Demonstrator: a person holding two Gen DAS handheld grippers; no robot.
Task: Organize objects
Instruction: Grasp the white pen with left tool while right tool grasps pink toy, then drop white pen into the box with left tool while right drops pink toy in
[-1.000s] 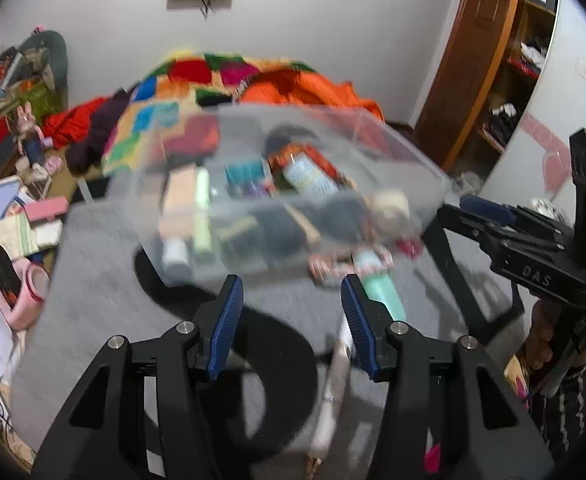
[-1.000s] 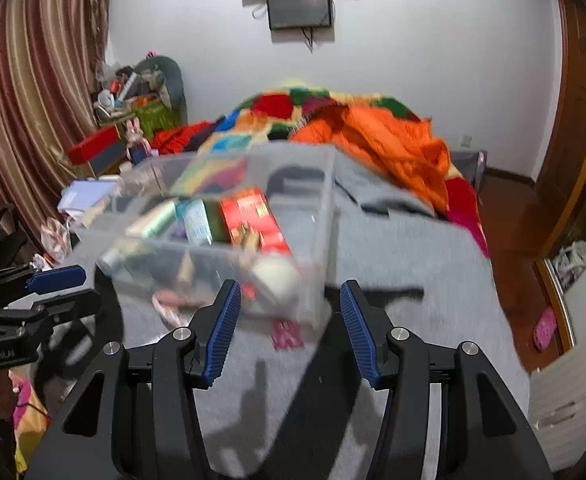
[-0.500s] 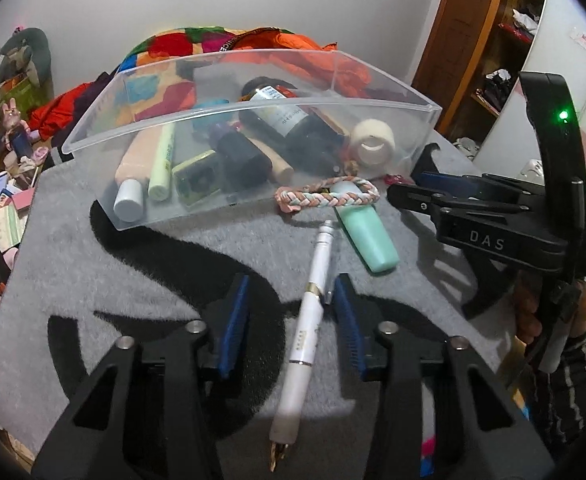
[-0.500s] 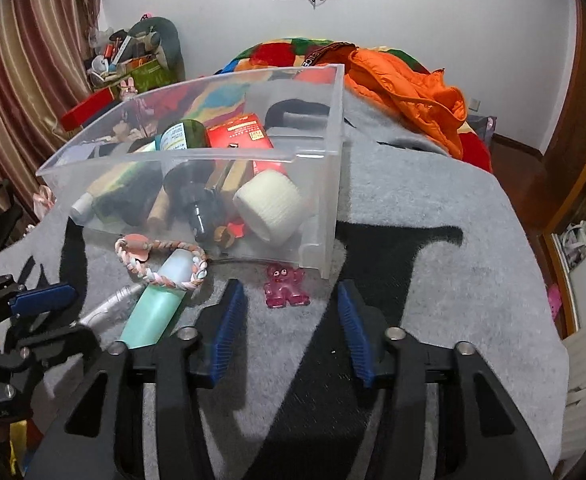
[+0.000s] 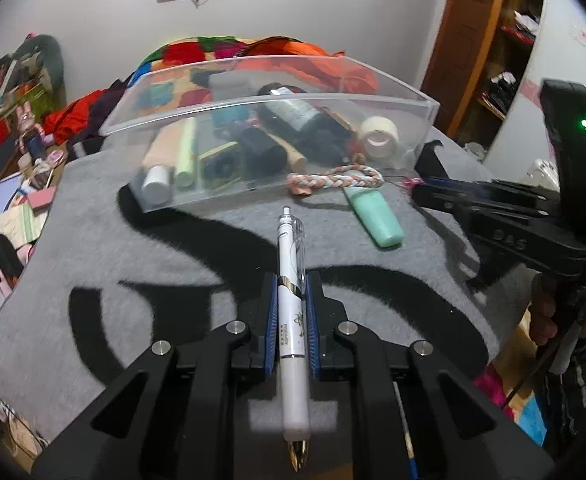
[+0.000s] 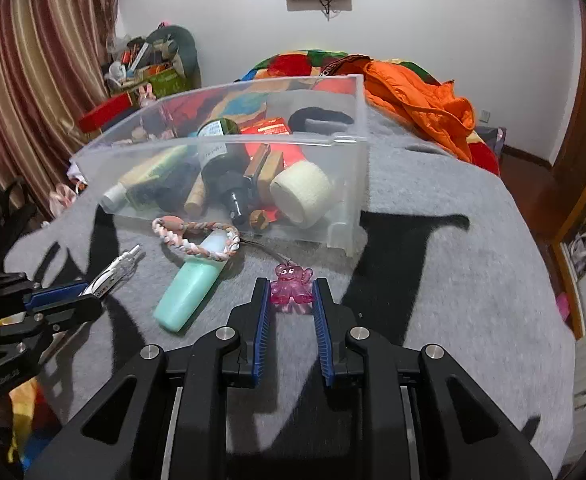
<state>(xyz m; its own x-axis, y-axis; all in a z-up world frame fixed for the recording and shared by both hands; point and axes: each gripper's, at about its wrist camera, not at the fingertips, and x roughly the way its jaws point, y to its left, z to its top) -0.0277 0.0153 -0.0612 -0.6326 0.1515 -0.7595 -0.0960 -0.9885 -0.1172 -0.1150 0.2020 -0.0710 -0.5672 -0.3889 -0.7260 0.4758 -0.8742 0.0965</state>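
A white pen (image 5: 291, 248) lies on the grey blanket (image 5: 133, 248). My left gripper (image 5: 292, 284) is closing on it, and its blue pads press the barrel. A pink see-through bear charm (image 6: 291, 284) sits between the pads of my right gripper (image 6: 291, 286), whose jaws are closing and touch it on both sides. A mint highlighter (image 6: 189, 292) with a braided bracelet (image 6: 189, 244) over it lies in front of the clear bin (image 6: 253, 142). The bin holds bottles, tubes and a tape roll. The left gripper (image 6: 89, 296) also shows at the right wrist view's left edge.
An orange jacket (image 6: 421, 104) and a patchwork quilt lie behind the bin. Papers and clutter (image 5: 13, 200) cover the floor to the left of the bed. A wooden door and shelves (image 5: 505, 40) stand to the right. The blanket drops off at the bed's edges.
Both grippers have sunk toward the blanket and their jaws have narrowed. The left has taken hold of the pen; the right has come around the pink bear.
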